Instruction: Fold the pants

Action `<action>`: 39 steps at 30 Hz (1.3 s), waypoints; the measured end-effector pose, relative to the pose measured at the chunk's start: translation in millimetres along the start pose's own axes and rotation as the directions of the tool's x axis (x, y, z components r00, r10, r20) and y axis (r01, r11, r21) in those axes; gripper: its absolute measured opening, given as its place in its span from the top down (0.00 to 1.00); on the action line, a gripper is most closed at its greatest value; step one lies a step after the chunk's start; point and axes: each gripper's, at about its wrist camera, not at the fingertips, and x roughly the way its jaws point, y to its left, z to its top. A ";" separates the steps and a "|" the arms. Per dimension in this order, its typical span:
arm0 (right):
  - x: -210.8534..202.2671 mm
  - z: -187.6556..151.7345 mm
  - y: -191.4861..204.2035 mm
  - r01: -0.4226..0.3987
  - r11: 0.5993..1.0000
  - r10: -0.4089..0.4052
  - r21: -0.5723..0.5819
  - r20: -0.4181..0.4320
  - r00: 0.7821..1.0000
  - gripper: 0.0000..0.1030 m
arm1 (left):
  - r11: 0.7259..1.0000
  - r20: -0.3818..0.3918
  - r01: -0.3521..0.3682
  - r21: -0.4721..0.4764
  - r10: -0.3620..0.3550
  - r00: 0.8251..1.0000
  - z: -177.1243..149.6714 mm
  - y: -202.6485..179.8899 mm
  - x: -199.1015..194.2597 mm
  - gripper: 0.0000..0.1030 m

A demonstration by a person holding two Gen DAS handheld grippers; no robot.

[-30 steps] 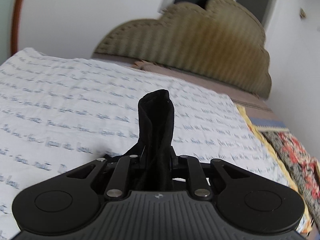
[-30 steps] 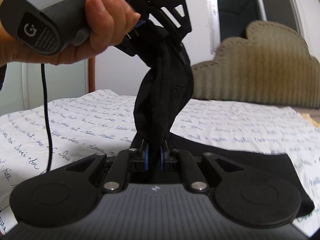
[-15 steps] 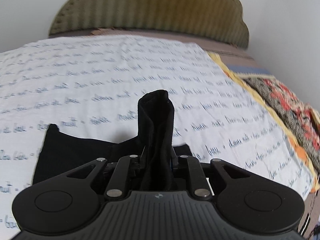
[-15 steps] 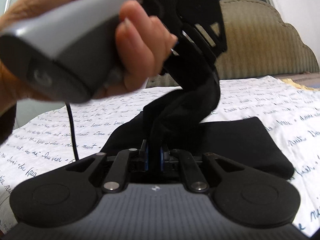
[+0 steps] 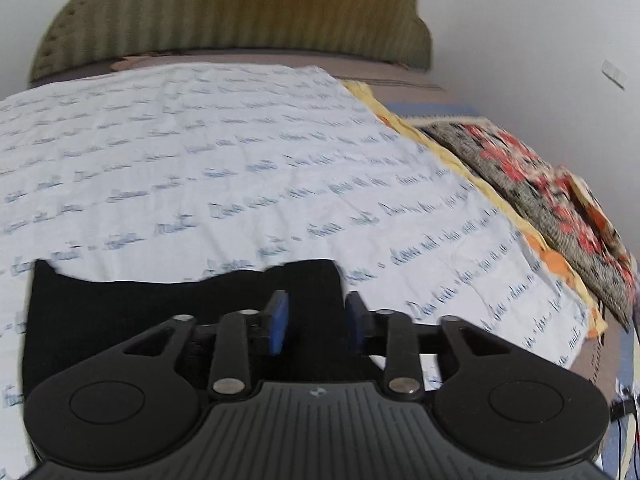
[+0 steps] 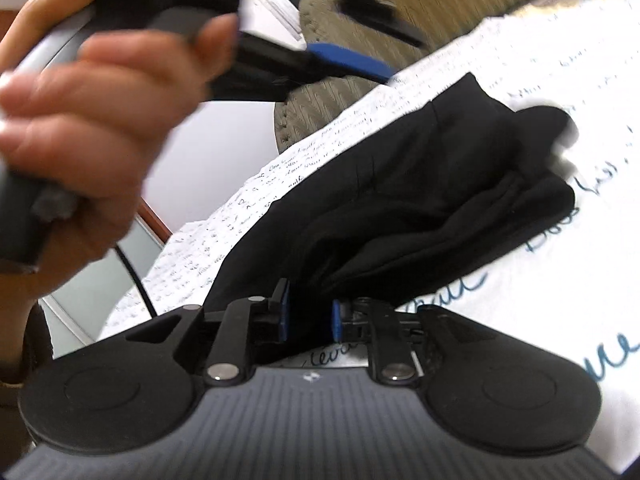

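Note:
The black pants [image 5: 120, 312] lie folded and flat on the white lettered sheet [image 5: 240, 152]. My left gripper [image 5: 316, 316] hovers just over their right end. Its jaws are opening, its blue pads [image 5: 278, 322] stand apart, and no cloth is pinched between them. In the right wrist view the pants [image 6: 400, 200] bunch toward my right gripper [image 6: 310, 318]. Its jaws are opening too, and a loose fold still runs between the parted pads. A hand [image 6: 100, 128] holds the left gripper at the upper left, and one of its blue fingers [image 6: 348, 60] shows above the pants.
A padded olive headboard [image 5: 232, 12] stands at the far end of the bed. A floral blanket [image 5: 540, 192] with a yellow edge lies along the right side, against a white wall. A black cable [image 6: 132, 276] hangs below the hand.
Both grippers came down to the bed and laid the raised fold of the pants flat. The left jaws let the cloth go. The right jaws parted, and that view has rolled.

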 end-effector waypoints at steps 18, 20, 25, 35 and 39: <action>-74.6 52.4 -11.7 0.233 0.944 -0.208 -0.234 0.127 0.970 0.59 | 0.972 0.077 -0.232 -0.049 0.235 0.969 -95.9 99.7 -56.5 0.23; -63.2 57.4 -11.6 0.273 0.926 -0.255 -0.259 0.100 0.962 0.63 | 0.970 0.069 -0.240 -0.036 0.242 0.968 -99.8 99.1 -53.5 0.23; -54.5 57.2 -11.1 0.286 0.925 -0.274 -0.250 0.082 0.958 0.93 | 0.969 0.060 -0.243 -0.039 0.245 0.968 -102.4 102.0 -50.1 0.23; -54.0 63.4 -35.5 0.397 0.886 -0.391 -0.238 0.073 0.917 0.88 | 0.970 0.042 -0.241 -0.027 0.242 0.969 -104.0 104.5 -43.2 0.23; -74.6 70.4 -26.8 0.427 0.886 -0.392 -0.182 0.198 0.898 0.77 | 0.967 0.046 -0.255 -0.013 0.255 0.966 -101.9 102.1 -39.8 0.23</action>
